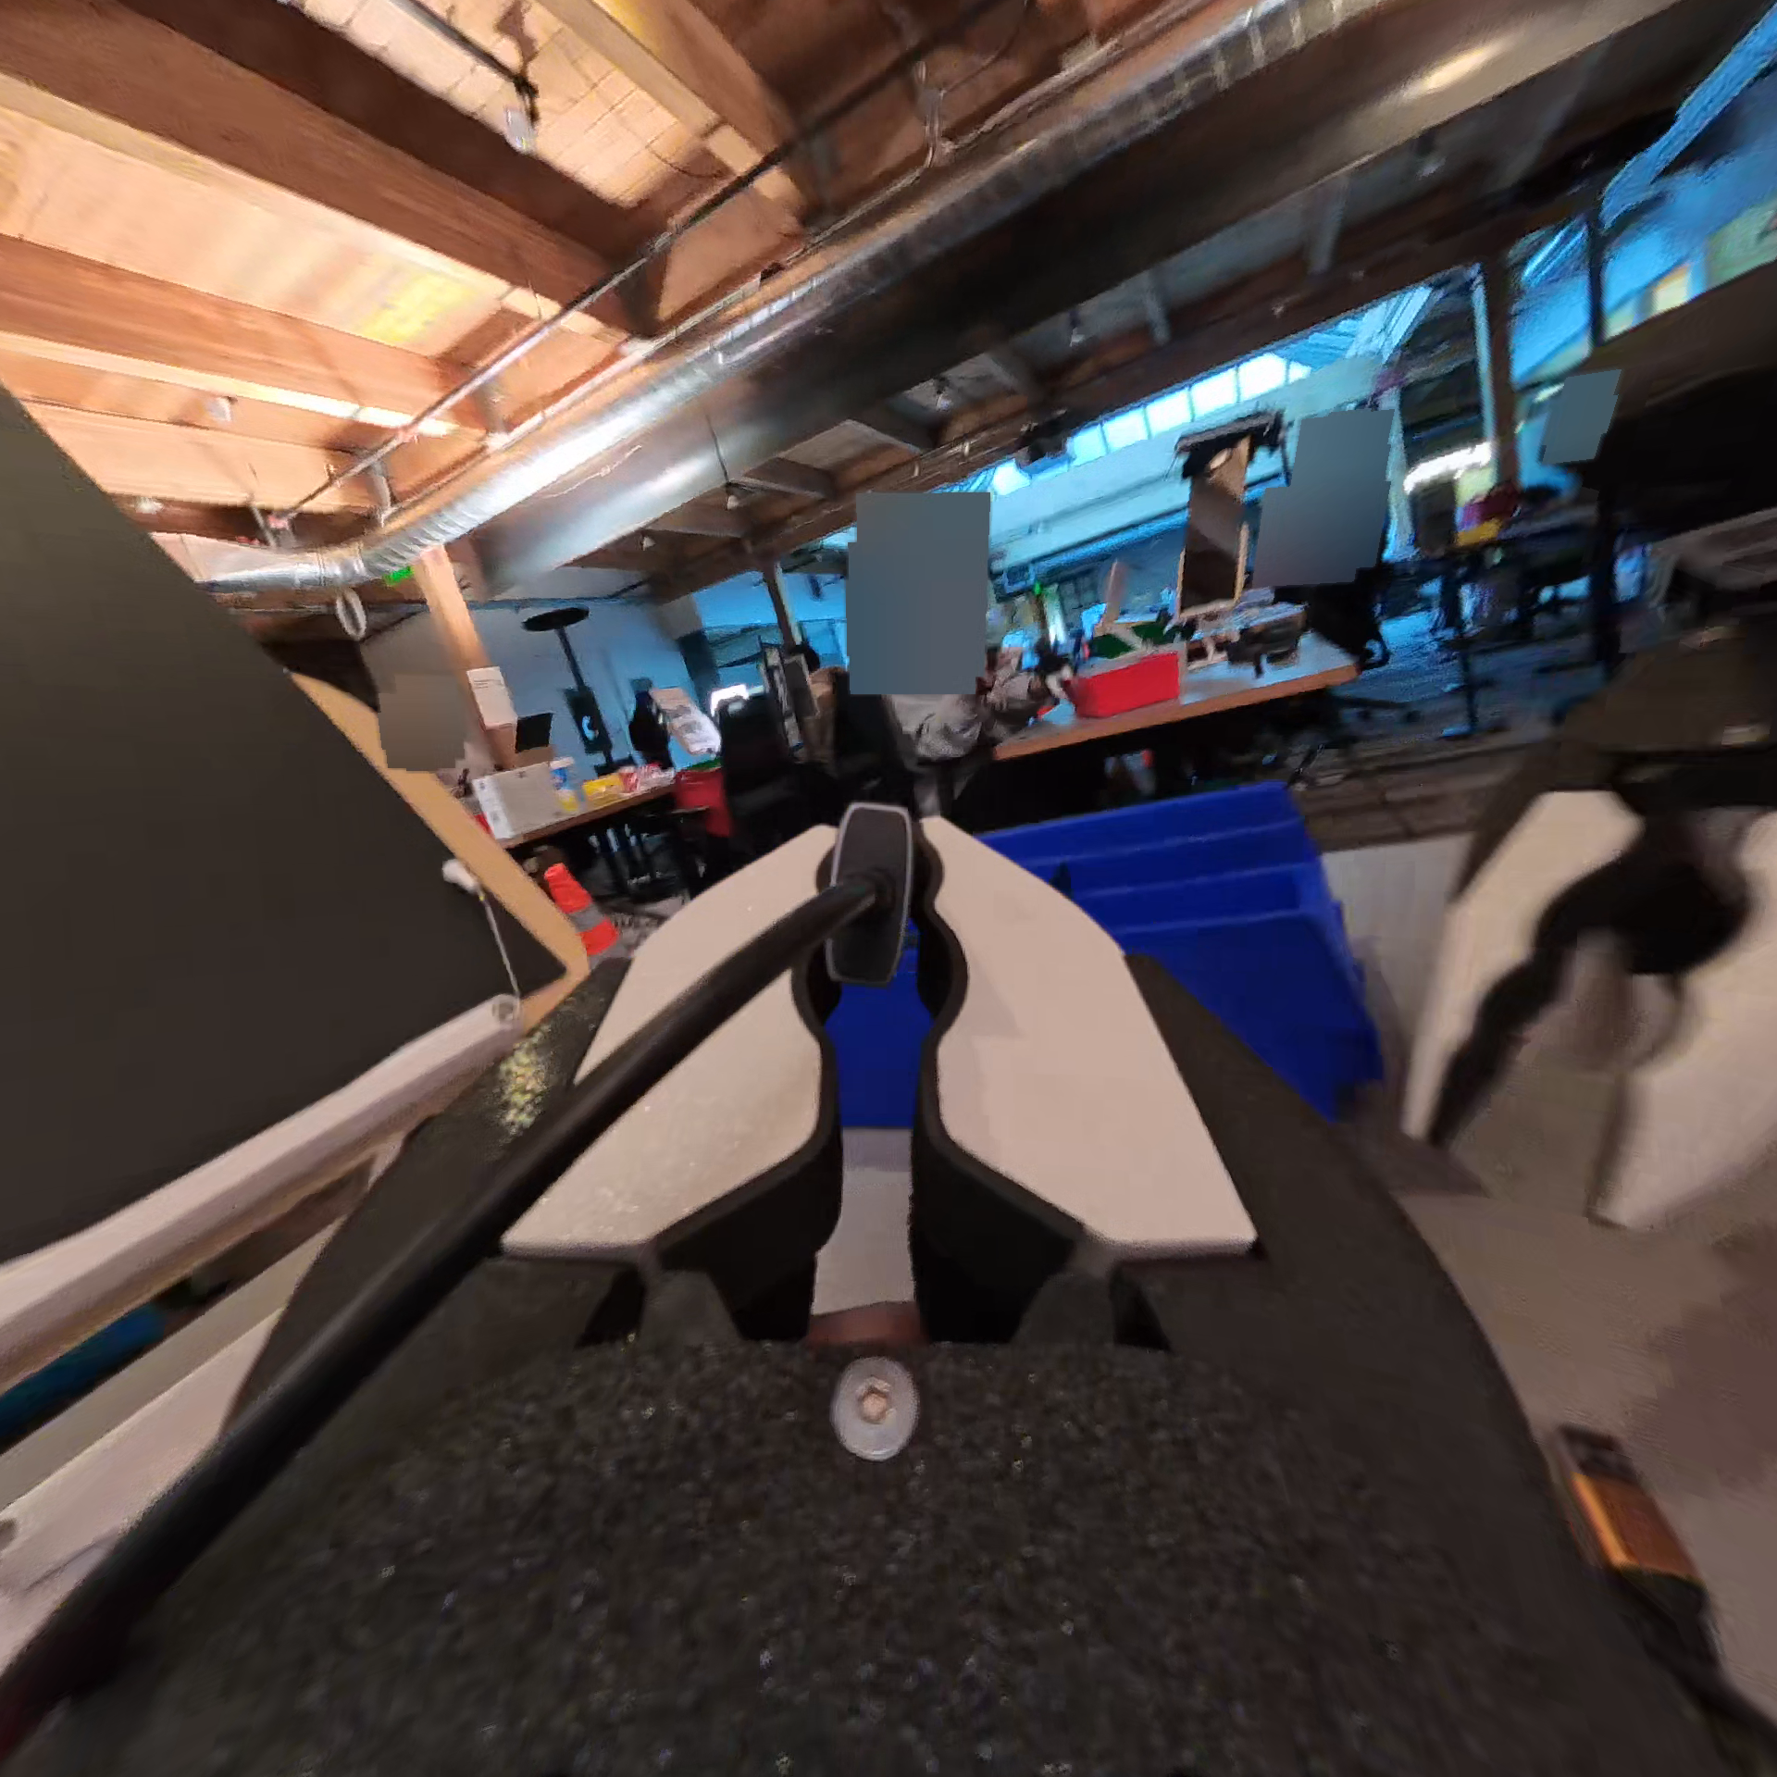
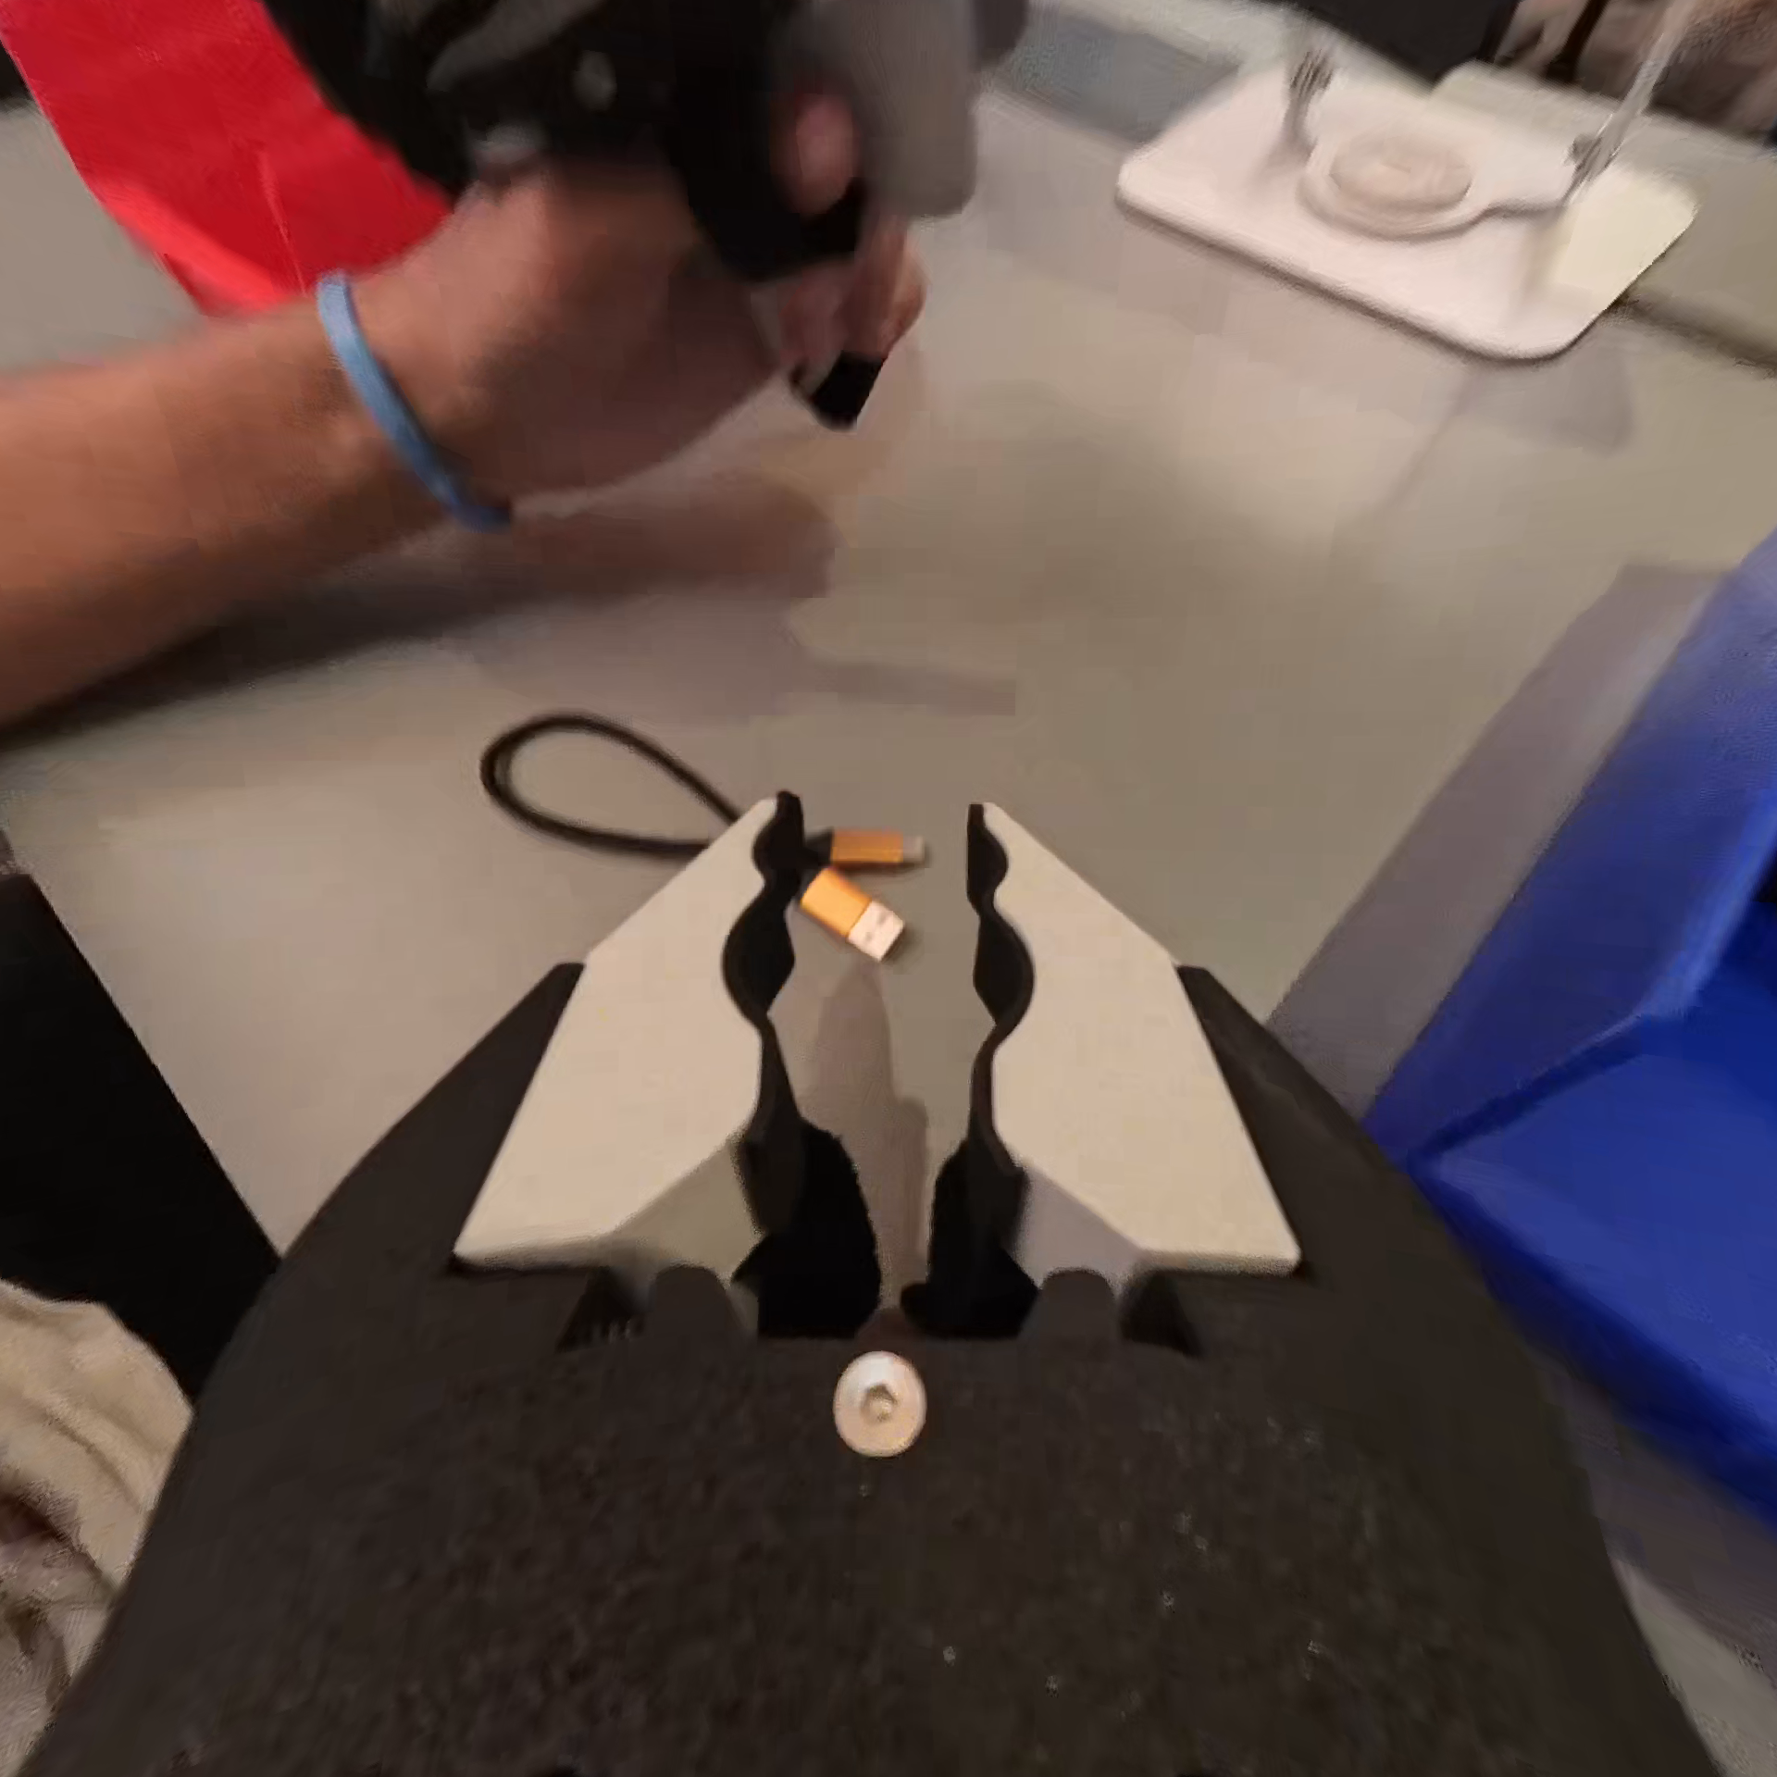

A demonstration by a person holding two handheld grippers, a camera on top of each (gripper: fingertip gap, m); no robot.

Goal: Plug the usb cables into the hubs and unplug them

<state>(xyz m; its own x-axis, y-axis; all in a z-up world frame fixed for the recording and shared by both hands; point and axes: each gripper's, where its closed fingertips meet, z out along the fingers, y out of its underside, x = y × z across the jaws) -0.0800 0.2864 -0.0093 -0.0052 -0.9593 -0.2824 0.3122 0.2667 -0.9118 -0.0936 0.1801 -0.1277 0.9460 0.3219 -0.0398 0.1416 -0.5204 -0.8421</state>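
The left gripper (image 1: pixel 889 880) has its jaws nearly closed, pinching a black plug (image 1: pixel 867 904) at the tips; its black cable (image 1: pixel 462 1212) runs back over the left finger toward the lower left of the frame. Beyond the tips sits a blue bin (image 1: pixel 1212 942), and at the right edge the other gripper shows blurred.

The right gripper (image 2: pixel 877 817) hangs over the grey worktop (image 2: pixel 1154 596) with its jaws partly open and nothing between them. Just past the tips lie two gold-coloured plugs (image 2: pixel 851 913), side by side, one partly hidden behind the left finger, joined to a loop of black cable (image 2: pixel 567 798) lying to the left of centre. A hand (image 2: pixel 577 317) with a blue wristband fills the upper left, blurred; a white tray (image 2: pixel 1394 212) sits at the upper right, a blue bin (image 2: pixel 1635 1106) at the right edge.

The pinch on the black plug is only at the very tips, so a tug on the trailing cable would probably twist it free.
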